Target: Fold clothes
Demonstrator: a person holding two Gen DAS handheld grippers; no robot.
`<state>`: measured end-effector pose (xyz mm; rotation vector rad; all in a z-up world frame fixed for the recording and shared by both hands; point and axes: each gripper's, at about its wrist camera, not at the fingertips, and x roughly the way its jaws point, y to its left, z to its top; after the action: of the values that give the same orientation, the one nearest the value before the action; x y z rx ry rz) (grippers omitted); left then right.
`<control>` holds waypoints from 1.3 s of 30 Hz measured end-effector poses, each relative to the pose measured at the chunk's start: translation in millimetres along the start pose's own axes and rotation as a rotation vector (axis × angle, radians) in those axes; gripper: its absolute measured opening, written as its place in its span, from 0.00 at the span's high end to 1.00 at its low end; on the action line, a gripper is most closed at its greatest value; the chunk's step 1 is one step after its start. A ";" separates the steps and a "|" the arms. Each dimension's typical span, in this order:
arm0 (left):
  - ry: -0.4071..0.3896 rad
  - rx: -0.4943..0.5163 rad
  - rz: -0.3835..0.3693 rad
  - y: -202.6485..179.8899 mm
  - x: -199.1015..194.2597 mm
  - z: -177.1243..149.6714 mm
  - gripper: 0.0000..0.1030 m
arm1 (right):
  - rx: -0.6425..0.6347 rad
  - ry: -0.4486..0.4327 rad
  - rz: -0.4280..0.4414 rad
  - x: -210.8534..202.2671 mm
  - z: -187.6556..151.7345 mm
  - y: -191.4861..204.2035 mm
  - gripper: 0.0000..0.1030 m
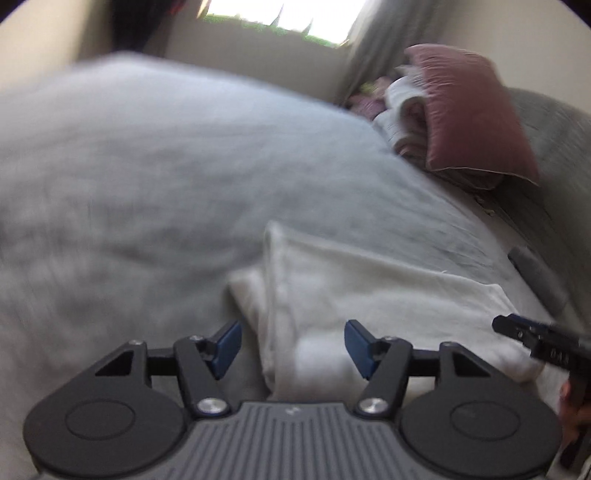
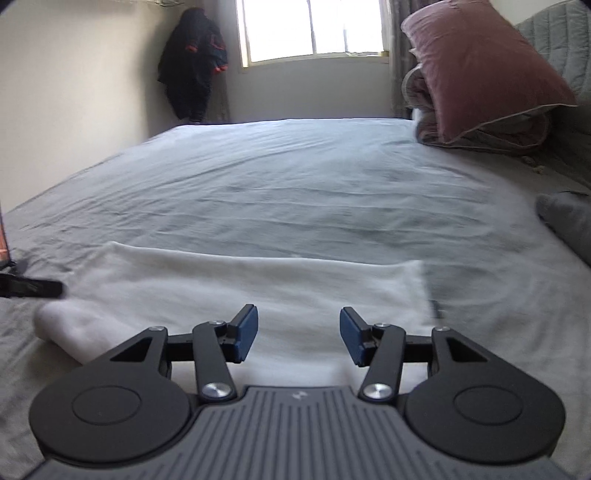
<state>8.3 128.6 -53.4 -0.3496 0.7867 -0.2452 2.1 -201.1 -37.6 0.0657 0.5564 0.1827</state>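
Observation:
A white garment [image 1: 369,295] lies folded flat on the grey bed sheet [image 1: 147,166]. My left gripper [image 1: 293,349] hovers over its near left part, jaws open, nothing between the blue pads. In the right wrist view the same white garment [image 2: 258,295] stretches across the near bed. Over its near edge my right gripper [image 2: 298,338] stands open and holds nothing. The tip of the other gripper shows at the right edge of the left wrist view [image 1: 532,334] and at the left edge of the right wrist view [image 2: 33,288].
A pink pillow [image 2: 480,70] leans on folded bedding [image 2: 421,96] at the far right by a grey quilted headboard [image 2: 554,40]. A dark jacket [image 2: 192,62] hangs in the far corner beside a window [image 2: 314,29]. A grey item [image 2: 569,221] lies at the right edge.

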 end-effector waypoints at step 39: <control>-0.010 -0.049 -0.611 -137.1 24.6 14.4 0.69 | 0.919 0.051 0.390 -2.6 7.8 -100.9 0.39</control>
<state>23.9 -2.2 -5.7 -0.6343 0.6604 -0.7965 19.6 -300.7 -40.9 1.0698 0.6383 0.2956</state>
